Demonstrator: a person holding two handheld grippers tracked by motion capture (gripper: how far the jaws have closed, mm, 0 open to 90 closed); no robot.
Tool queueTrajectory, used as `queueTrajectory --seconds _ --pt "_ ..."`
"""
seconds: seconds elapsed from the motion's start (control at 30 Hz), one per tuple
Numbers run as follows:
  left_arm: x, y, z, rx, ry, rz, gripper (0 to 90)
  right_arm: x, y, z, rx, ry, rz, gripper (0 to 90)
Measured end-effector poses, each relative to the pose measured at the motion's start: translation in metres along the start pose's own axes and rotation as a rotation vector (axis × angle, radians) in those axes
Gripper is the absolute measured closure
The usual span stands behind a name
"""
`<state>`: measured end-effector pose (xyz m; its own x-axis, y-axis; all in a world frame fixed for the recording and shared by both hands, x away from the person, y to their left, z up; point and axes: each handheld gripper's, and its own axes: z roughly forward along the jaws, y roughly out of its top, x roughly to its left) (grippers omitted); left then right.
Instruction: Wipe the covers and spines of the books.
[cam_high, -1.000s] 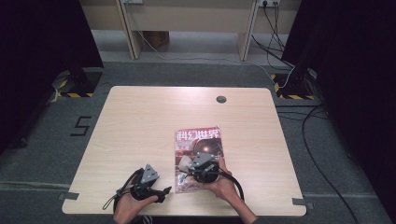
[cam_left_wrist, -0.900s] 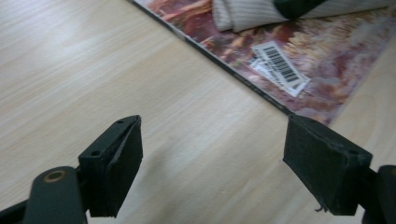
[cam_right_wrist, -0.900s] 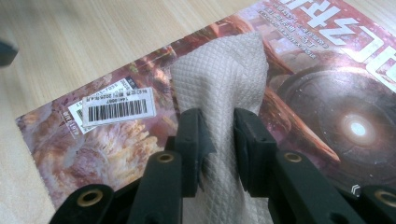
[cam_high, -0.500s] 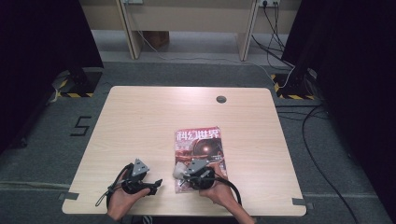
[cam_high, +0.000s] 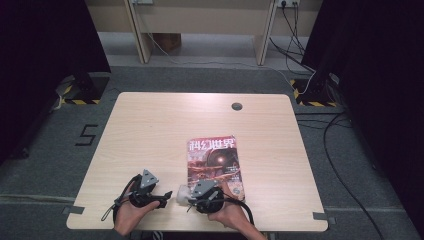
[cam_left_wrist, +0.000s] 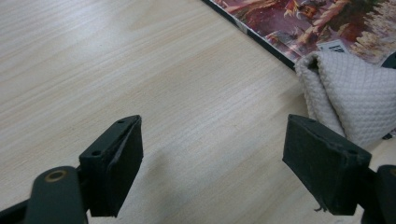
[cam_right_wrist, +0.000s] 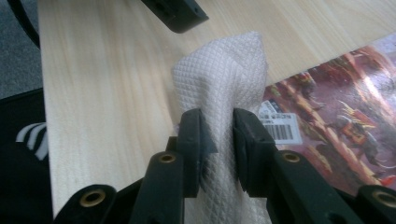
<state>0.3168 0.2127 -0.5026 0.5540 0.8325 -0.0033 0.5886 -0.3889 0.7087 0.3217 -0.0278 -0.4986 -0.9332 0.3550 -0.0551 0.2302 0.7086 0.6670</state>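
Observation:
A folded white quilted cloth (cam_right_wrist: 219, 74) is pinched between the jaws of my right gripper (cam_right_wrist: 218, 130), which is shut on it. In the high view the cloth (cam_high: 181, 195) pokes out leftward from the right gripper (cam_high: 192, 196) at the near-left corner of a magazine (cam_high: 214, 160) with a red cover. My left gripper (cam_high: 162, 201) rests on the table just left of the cloth, pointing right. Its jaws stand wide open in the left gripper view (cam_left_wrist: 212, 163), with bare wood between them and the cloth (cam_left_wrist: 350, 98) just beyond the right jaw.
The light wooden table (cam_high: 150, 135) has a round cable hole (cam_high: 237, 106) near its far edge. Cables (cam_high: 345, 165) trail over the grey carpet to the right. The table's near edge lies just behind both hands.
Both hands have drawn back toward the near edge. The right gripper with the cloth has slid left off the magazine's corner, and the left gripper now sits close beside the cloth.

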Motion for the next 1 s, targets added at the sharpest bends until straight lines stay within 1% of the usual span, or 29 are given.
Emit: queueTrajectory --seconds 0.1,0.13,0.17,0.23,0.33,0.4,0.43,0.47,0.53,0.6,0.7,0.77,0.9,1.0 --pt "0.001 0.000 0.000 -0.005 0.007 -0.008 19.6 -0.005 -0.001 -0.001 0.007 -0.023 0.003 73.7" --pt "0.002 0.000 0.000 -0.002 0.007 -0.003 19.6 -0.007 -0.001 -0.002 0.004 -0.026 0.012 73.7" --pt "0.002 0.000 0.000 0.000 0.010 -0.002 19.6 -0.008 -0.002 -0.001 0.002 -0.023 0.011 73.8" --pt "0.003 0.001 0.001 -0.003 0.018 -0.010 19.6 -0.008 -0.001 -0.001 0.005 -0.026 0.018 73.8" --pt "0.006 0.000 0.001 0.002 0.032 -0.017 19.6 -0.003 0.002 0.001 0.005 -0.029 0.000 73.9" --pt "0.009 0.000 0.000 0.001 0.040 -0.025 19.5 0.002 0.004 0.004 0.002 -0.015 -0.010 74.0" --pt "0.010 0.000 -0.001 0.000 0.042 -0.028 19.5 0.004 0.006 0.005 -0.001 -0.009 -0.026 74.0" --pt "0.011 0.000 -0.001 -0.002 0.045 -0.031 19.5 0.008 0.007 0.006 0.002 -0.003 -0.031 74.1" --pt "0.012 -0.001 -0.001 -0.001 0.048 -0.035 19.5 0.012 0.009 0.007 0.002 0.005 -0.055 74.1" --pt "0.013 -0.001 -0.001 -0.002 0.048 -0.041 19.5 0.013 0.009 0.007 0.004 0.008 -0.055 73.8" --pt "0.012 -0.001 -0.002 -0.002 0.046 -0.037 19.5 0.011 0.008 0.006 0.000 0.020 -0.040 74.0" --pt "0.012 -0.001 -0.002 0.000 0.045 -0.036 19.5 0.007 0.007 0.005 0.000 0.019 -0.032 74.0" --pt "0.011 -0.001 -0.001 0.000 0.044 -0.035 19.5 -0.005 0.000 0.000 0.007 -0.013 0.003 74.0" --pt "0.011 -0.001 -0.002 0.000 0.043 -0.032 19.5 -0.017 -0.006 -0.005 0.010 -0.049 0.035 74.0"
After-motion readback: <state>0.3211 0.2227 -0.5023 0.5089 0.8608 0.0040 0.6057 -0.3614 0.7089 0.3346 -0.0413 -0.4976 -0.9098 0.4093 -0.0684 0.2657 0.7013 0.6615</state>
